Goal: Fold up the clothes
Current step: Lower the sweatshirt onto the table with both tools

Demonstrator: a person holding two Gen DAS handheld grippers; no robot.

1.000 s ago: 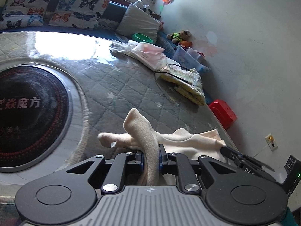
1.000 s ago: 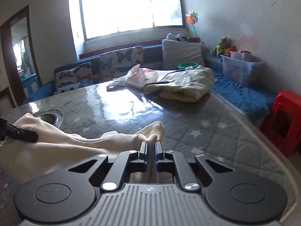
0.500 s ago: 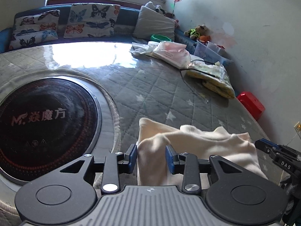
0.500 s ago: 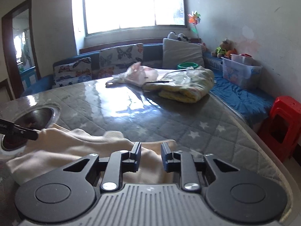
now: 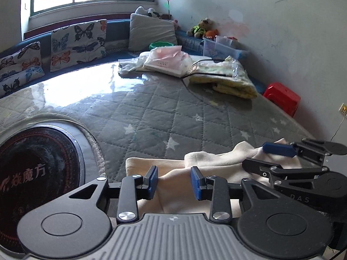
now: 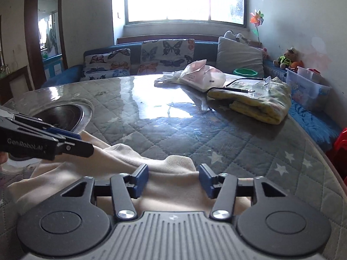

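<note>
Soft cream fleece garment (image 5: pixel 173 197) lies rumpled on the quilted grey worktop (image 5: pixel 173 108); left gripper (image 5: pixel 174 183) and right gripper (image 6: pixel 173 181) jaws now gape wider, gripping nothing.

One cream garment (image 5: pixel 173 166) at the table's near edge. Two grippers: left gripper (image 5: pixel 173 183), right gripper (image 6: pixel 173 178). One round hotplate (image 5: pixel 32 169) near the left edge. One folded yellow blanket (image 6: pixel 260 101) and one pink plastic bag (image 6: pixel 201 73) toward the far right corner. Two butterfly cushions (image 6: pixel 167 54), one grey cushion (image 6: pixel 238 58). One red stool (image 5: pixel 282 97). One pinwheel (image 6: pixel 257 19).
</note>
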